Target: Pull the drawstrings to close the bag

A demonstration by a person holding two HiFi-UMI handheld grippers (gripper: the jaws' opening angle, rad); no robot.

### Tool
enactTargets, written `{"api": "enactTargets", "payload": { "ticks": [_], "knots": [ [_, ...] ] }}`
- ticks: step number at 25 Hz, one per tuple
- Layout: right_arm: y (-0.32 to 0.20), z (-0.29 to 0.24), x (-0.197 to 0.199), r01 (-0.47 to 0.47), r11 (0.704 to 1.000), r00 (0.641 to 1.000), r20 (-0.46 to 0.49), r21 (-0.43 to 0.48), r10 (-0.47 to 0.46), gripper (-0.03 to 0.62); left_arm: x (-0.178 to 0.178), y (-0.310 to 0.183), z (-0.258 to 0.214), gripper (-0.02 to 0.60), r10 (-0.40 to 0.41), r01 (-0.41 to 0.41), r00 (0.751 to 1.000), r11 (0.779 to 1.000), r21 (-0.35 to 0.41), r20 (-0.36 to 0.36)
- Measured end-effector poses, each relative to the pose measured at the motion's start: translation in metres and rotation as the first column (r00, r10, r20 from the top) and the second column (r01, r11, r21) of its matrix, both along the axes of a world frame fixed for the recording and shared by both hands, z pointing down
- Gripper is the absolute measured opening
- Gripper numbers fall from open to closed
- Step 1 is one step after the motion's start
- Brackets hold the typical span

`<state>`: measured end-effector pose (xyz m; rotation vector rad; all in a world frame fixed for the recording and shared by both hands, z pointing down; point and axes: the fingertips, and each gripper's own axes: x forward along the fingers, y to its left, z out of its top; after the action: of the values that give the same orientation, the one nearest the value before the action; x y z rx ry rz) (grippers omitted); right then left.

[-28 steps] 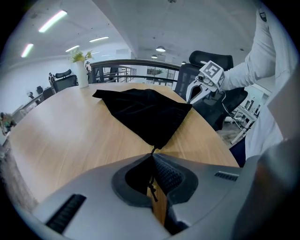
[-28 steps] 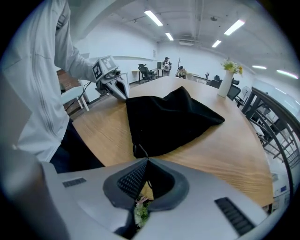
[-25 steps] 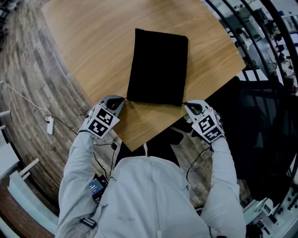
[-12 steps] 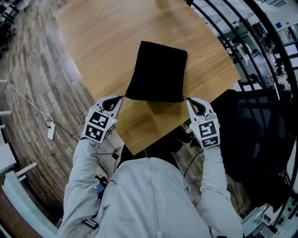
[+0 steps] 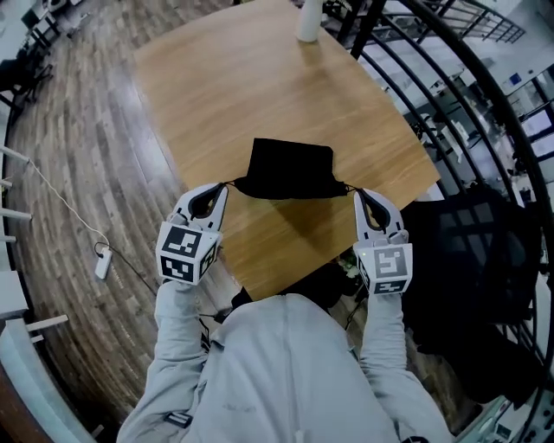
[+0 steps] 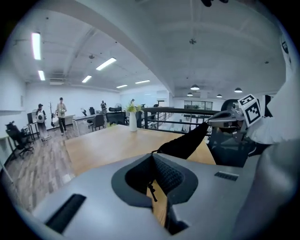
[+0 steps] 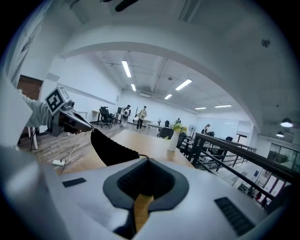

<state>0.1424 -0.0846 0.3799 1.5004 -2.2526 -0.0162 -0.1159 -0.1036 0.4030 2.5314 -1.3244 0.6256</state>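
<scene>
A black drawstring bag (image 5: 291, 169) hangs over the wooden table (image 5: 260, 86), strung between my two grippers with its mouth bunched narrow. My left gripper (image 5: 222, 188) is shut on the left drawstring, which runs taut to the bag's corner. On the other side, my right gripper (image 5: 358, 195) is shut on the right drawstring. In the left gripper view the string end (image 6: 151, 189) dangles between the closed jaws, and the bag (image 6: 185, 143) stretches to the right gripper (image 6: 229, 118). The right gripper view shows the bag (image 7: 110, 149) reaching the left gripper (image 7: 70, 120).
A white vase (image 5: 309, 22) stands at the table's far edge. A black chair (image 5: 472, 251) and a curved railing (image 5: 450, 95) are on the right. A cable with a power strip (image 5: 102, 260) lies on the floor at left. People stand far off (image 6: 60, 112).
Both grippers have risen and pulled outward with the strings. The bag has come up off the table from lying flat, and its mouth has gathered narrower.
</scene>
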Motion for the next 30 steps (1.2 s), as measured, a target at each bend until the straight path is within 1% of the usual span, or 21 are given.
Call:
{"api": "enactTargets", "payload": {
  "ticks": [3,7,12,15,19,26,30],
  "knots": [
    [0.002,-0.025,-0.006,-0.013,0.998,0.999,0.033,0.057,0.011,0.021,-0.006,0.005,-0.025,0.028,-0.059,0.060,0.998,0.997,0.044,-0.032],
    [0.005,-0.049,-0.007,-0.040,0.992,0.995,0.096,0.117,0.028,0.021,-0.007,0.011,-0.048,0.028,-0.088,0.094,0.994,0.991,0.100,-0.060],
    [0.009,-0.054,-0.011,-0.042,0.989,0.993,0.116,0.140,0.026,0.021,-0.011,0.018,-0.055,0.028,-0.119,0.126,0.991,0.984,0.127,-0.066],
    [0.009,-0.054,-0.012,-0.049,0.989,0.994,0.101,0.143,0.034,0.021,-0.014,0.017,-0.053,0.028,-0.140,0.146,0.989,0.980,0.136,-0.053],
    [0.008,-0.050,-0.007,-0.071,0.987,0.997,0.050,0.144,0.064,0.021,-0.016,0.014,-0.047,0.027,-0.163,0.165,0.986,0.976,0.146,-0.022],
    [0.008,-0.042,0.012,-0.141,0.980,0.989,-0.030,0.140,0.146,0.021,-0.023,0.009,-0.038,0.026,-0.197,0.184,0.978,0.968,0.171,0.067],
    [0.009,-0.038,0.025,-0.182,0.973,0.980,-0.050,0.138,0.191,0.021,-0.027,0.010,-0.034,0.026,-0.212,0.194,0.973,0.965,0.175,0.087]
  ]
}}
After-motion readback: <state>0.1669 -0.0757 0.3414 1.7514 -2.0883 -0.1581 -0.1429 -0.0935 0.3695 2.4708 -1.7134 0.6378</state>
